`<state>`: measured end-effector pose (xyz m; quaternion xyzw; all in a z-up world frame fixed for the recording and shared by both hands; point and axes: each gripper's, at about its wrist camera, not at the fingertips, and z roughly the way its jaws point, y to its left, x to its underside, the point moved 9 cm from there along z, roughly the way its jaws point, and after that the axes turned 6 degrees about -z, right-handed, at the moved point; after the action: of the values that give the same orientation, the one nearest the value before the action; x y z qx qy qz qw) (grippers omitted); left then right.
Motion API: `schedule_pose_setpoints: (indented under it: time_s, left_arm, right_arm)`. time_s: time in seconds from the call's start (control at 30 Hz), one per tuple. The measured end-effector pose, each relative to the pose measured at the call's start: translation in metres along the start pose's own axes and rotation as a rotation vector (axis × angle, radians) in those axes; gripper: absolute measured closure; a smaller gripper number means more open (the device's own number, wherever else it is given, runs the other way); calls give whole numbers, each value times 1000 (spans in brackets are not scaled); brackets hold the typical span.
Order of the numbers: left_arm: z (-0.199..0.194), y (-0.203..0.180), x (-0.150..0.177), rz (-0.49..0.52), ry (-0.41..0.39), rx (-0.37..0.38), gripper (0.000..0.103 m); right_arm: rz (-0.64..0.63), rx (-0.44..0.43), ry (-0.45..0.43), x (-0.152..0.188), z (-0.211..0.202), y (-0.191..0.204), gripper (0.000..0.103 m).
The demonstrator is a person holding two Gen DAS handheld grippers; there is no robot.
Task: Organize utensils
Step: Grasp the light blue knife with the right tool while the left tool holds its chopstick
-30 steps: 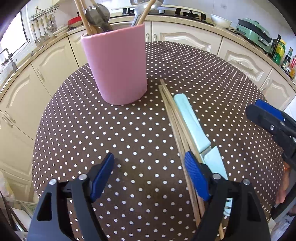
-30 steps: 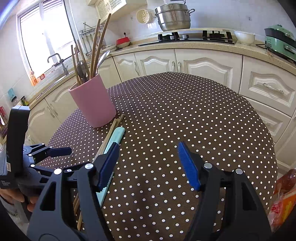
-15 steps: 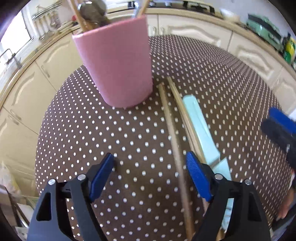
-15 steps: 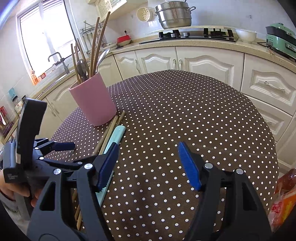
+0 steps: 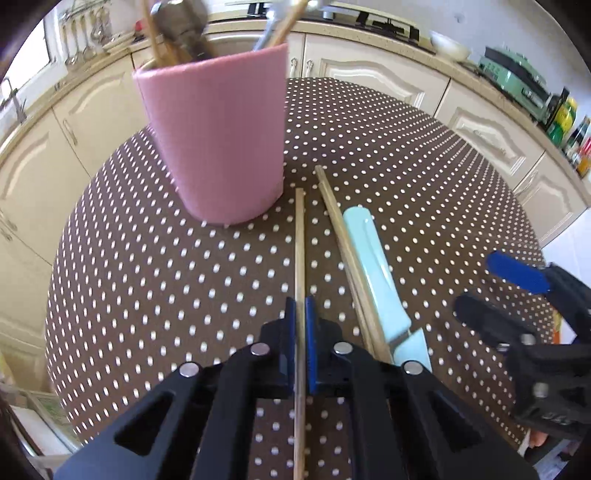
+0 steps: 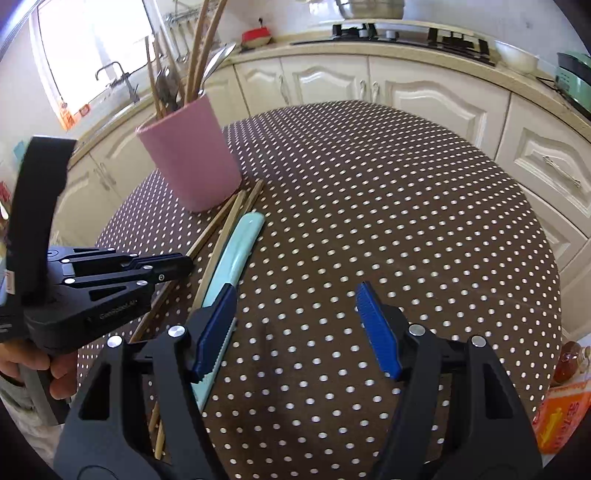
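Observation:
A pink utensil holder (image 5: 218, 136) with chopsticks and spoons in it stands at the table's far left; it also shows in the right wrist view (image 6: 190, 155). My left gripper (image 5: 300, 317) is shut on one wooden chopstick (image 5: 300, 243) that points toward the holder. Beside it lie more chopsticks (image 5: 343, 243) and a mint-green knife (image 5: 373, 266). In the right wrist view the knife (image 6: 236, 254) lies left of my right gripper (image 6: 299, 317), which is open and empty over the tablecloth.
The round table has a brown polka-dot cloth (image 6: 369, 206). Cream kitchen cabinets (image 6: 424, 99) curve around behind it. An orange packet (image 6: 561, 413) sits past the table's right edge. A stove (image 6: 399, 33) is on the counter.
My left gripper has moved forward and right over a chopstick and shut on it; that chopstick now lies apart from the others. The right gripper stayed open, almost still.

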<state>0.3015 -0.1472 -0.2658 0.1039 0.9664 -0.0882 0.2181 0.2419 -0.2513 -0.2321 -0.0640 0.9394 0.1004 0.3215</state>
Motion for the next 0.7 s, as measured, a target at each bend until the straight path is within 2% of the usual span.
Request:
schedule_pose_setpoints:
  time_s: [0.23,0.43,0.57,0.7]
  left_arm:
    - [-20,19,20,-81,-29,26,98]
    - [-25,37,21,-130,-28,28,98]
    - [-15,45,23,-130,-21,32,98]
    - [-12,48,21,-117,-21,28,97]
  right_arm:
    - [-62,27,82,4,18,23,36]
    - [-86,64,133,4,26,36,36]
    - [-122,98,167,0,31,47,36]
    - [-111,97,214,-8,42,46,36]
